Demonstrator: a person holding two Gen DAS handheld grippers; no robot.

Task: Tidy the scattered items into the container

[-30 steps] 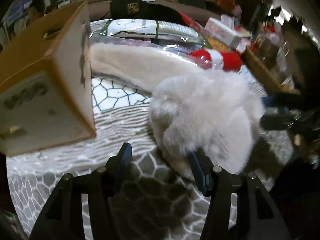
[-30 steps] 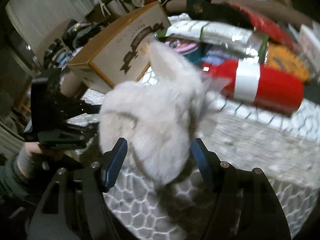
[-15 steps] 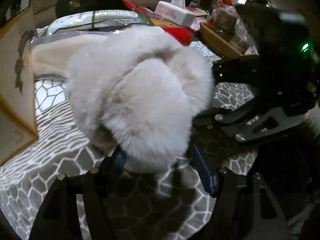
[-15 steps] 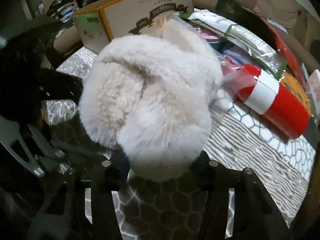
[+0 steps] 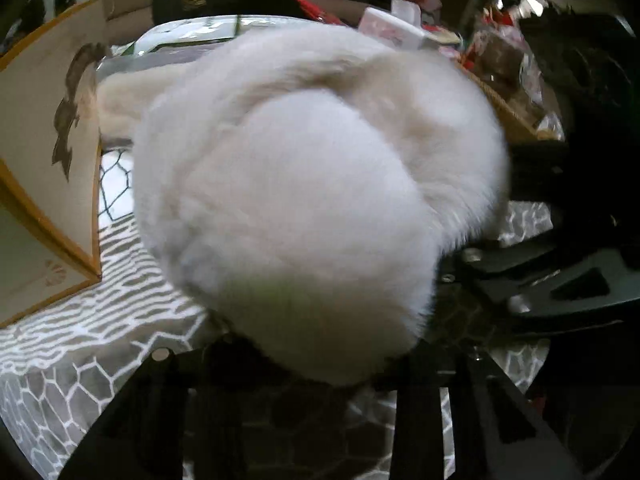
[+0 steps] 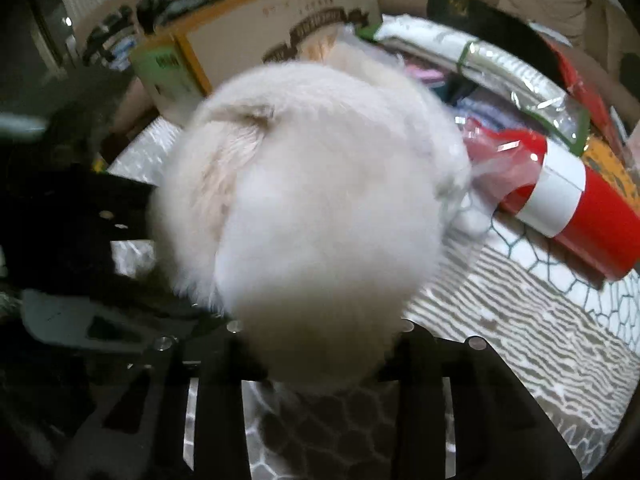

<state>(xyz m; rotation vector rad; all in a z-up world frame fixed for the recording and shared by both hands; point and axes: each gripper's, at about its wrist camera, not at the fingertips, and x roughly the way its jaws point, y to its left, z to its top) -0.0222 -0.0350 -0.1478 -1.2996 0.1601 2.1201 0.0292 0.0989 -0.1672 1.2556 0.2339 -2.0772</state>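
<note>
Grey cloth with a white honeycomb print (image 5: 68,368) covers the surface I'm working over, and clutter crowds its far side. My left gripper (image 5: 320,364) and right gripper (image 6: 320,356) both press into one fluffy cream-white furry item (image 5: 312,184), which fills the middle of each wrist view and buries the fingertips of both tools. From the left camera I see fur bulging between the dark finger bases, so the left jaws stand apart with the item between them; whether they actually pinch it I cannot tell. The right camera shows the same: fur (image 6: 308,208) swelling over both finger bases, grip unclear. A cardboard box (image 5: 44,152) with an orange edge and dark emblem stands just left of the item. Behind it on the right lies a red canister with a white band (image 6: 568,204), beside clear-wrapped packages (image 6: 508,76).
</note>
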